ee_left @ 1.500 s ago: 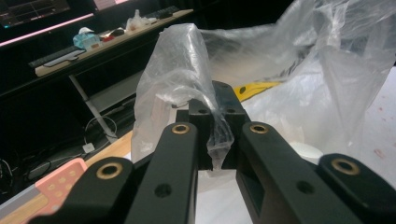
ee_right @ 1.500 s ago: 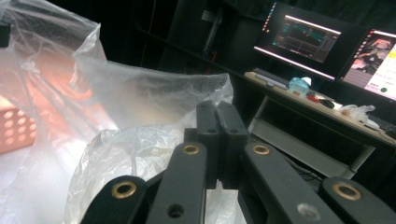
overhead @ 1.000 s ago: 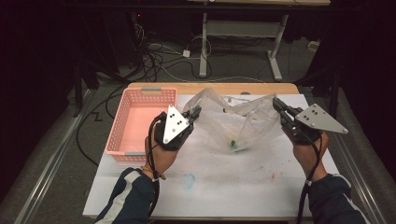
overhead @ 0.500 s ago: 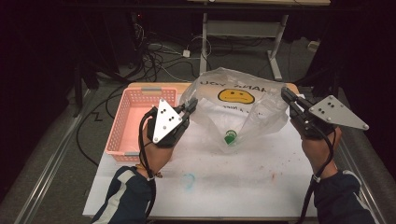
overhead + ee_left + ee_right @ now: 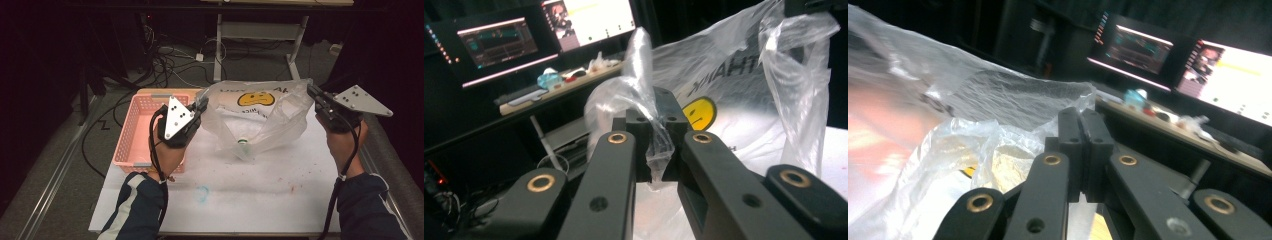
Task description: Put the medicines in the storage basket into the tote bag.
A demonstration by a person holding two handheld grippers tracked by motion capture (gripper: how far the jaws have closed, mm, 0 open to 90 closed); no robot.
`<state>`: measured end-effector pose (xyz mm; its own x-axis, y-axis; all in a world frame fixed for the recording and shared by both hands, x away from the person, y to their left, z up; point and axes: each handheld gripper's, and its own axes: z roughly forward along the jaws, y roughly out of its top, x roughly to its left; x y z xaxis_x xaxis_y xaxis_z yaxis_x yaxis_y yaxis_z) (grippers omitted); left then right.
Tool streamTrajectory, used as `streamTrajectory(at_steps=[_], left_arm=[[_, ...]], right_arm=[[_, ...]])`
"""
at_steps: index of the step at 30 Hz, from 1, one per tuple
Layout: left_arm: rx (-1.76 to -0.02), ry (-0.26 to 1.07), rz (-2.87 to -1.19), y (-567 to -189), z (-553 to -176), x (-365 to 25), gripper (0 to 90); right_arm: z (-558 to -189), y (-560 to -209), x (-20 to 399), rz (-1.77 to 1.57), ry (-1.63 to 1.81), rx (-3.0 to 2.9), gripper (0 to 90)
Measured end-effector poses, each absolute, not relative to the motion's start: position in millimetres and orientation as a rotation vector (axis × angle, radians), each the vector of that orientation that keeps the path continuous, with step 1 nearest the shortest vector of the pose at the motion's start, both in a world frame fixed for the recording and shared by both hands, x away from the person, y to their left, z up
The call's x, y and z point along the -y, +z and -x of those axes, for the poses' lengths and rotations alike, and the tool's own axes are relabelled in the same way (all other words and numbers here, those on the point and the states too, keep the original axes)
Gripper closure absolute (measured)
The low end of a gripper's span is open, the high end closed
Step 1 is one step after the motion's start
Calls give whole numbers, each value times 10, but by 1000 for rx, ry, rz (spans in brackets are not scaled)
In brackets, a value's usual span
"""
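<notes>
A clear plastic bag (image 5: 260, 117) with a yellow smiley face (image 5: 256, 99) hangs stretched between both grippers above the white table (image 5: 250, 195). My left gripper (image 5: 201, 104) is shut on the bag's left handle (image 5: 644, 100). My right gripper (image 5: 311, 91) is shut on the bag's right edge (image 5: 1068, 102). Inside the bag, at its lowest point, lies a small bottle with a green cap (image 5: 243, 143), close to the table. The smiley face (image 5: 699, 113) is also in the left gripper view.
A pink basket (image 5: 137, 131) stands at the table's left edge, beside my left hand. Cables lie on the floor beyond the table. A desk with lit monitors (image 5: 589, 17) stands farther off. A blue-green smudge (image 5: 202, 193) marks the table's front.
Both grippers have risen and moved apart, lifting the bag off the table and stretching it open. The smiley face has come into sight.
</notes>
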<state>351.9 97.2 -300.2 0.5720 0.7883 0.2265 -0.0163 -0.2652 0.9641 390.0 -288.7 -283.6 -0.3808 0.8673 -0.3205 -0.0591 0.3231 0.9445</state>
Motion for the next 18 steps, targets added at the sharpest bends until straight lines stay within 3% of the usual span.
streamTrajectory(at_steps=[12, 18], left_arm=[[-728, 939, -1677, -3058, -3815, -967, 850], [-723, 947, -1645, -2875, -3782, -1013, 852]], right_arm=[[-4270, -2941, 3018, -833, 1099, -1618, 900], [-4259, -2768, 3056, -828, 1093, -1590, 900]])
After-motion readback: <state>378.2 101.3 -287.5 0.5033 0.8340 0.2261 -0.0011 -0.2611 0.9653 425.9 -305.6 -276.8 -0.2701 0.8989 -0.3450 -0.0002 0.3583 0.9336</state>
